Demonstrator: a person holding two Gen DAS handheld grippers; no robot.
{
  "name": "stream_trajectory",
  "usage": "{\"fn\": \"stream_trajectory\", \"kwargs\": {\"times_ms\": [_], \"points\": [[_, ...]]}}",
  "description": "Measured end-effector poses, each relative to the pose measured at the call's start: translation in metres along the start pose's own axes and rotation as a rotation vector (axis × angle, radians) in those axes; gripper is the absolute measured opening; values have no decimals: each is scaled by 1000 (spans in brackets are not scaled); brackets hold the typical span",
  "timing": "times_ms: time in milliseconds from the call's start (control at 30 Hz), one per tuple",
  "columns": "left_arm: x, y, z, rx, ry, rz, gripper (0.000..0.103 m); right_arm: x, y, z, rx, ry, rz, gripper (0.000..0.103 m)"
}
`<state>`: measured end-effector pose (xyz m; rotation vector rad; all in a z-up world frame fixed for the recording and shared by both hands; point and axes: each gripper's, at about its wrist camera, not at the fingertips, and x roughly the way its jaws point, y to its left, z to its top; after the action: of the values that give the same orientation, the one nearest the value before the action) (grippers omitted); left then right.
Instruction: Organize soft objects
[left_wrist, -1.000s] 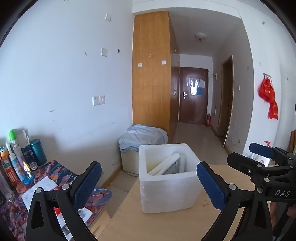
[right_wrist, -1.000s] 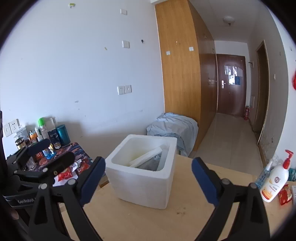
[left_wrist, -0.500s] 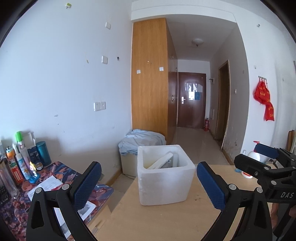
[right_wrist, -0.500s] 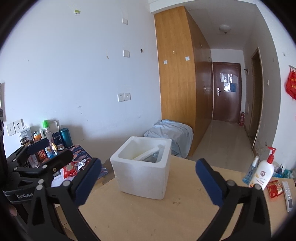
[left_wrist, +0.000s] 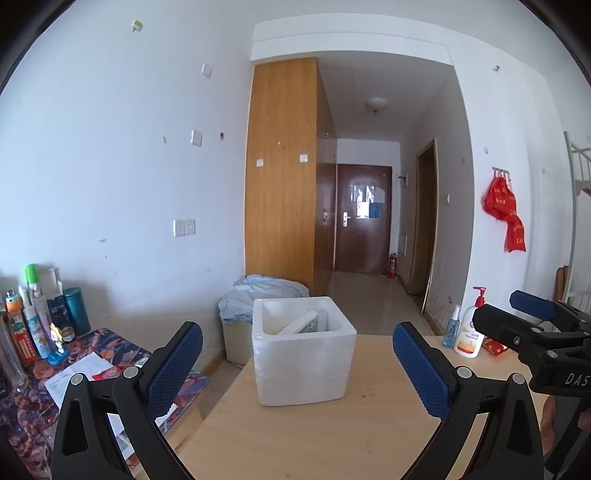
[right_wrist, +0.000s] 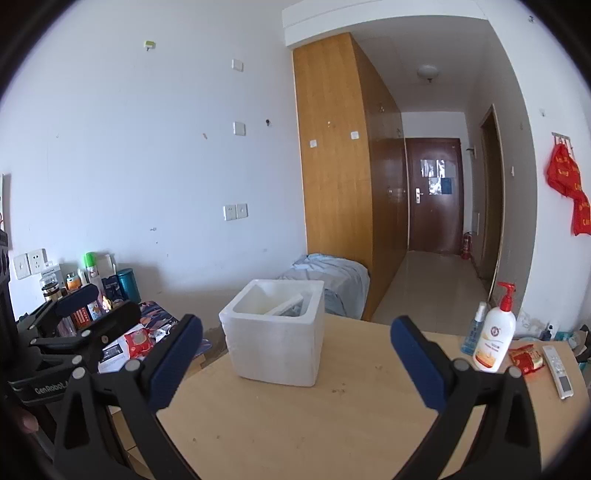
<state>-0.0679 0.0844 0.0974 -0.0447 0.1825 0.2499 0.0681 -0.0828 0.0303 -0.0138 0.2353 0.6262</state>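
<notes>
A white foam box (left_wrist: 303, 350) stands near the far left corner of the wooden table (left_wrist: 332, 435); it also shows in the right wrist view (right_wrist: 275, 338). White slabs lean inside it. My left gripper (left_wrist: 297, 363) is open and empty, held back from the box. My right gripper (right_wrist: 295, 354) is open and empty too, and shows at the right of the left wrist view (left_wrist: 532, 321). The left gripper shows at the left of the right wrist view (right_wrist: 88, 310). No soft object is in either gripper.
A lotion pump bottle (right_wrist: 495, 338), a blue spray bottle (right_wrist: 474, 330), a red packet (right_wrist: 526, 360) and a remote (right_wrist: 557, 367) sit at the table's right. A low side table (left_wrist: 55, 373) with bottles stands left. A cloth-covered bin (left_wrist: 258, 291) is behind the box.
Both grippers have drawn back and up from the foam box, which looks smaller now. More of the table and its right-side bottles has come into view. Both stay open.
</notes>
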Motion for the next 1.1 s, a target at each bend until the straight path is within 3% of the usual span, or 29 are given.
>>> {"fn": "stream_trajectory", "kwargs": {"times_ms": [167, 567, 767, 1100], "points": [[-9, -11, -14, 29, -23, -17, 103, -13, 0, -13, -10, -31, -41, 103], [-13, -18, -58, -12, -45, -102, 103, -46, -11, -65, 13, -59, -130, 103], [-14, -25, -84, -47, -51, -144, 103, -51, -16, -92, 54, -34, -126, 103], [-15, -45, -95, -15, -46, -194, 103, -71, -22, -96, 82, -60, -264, 103]]}}
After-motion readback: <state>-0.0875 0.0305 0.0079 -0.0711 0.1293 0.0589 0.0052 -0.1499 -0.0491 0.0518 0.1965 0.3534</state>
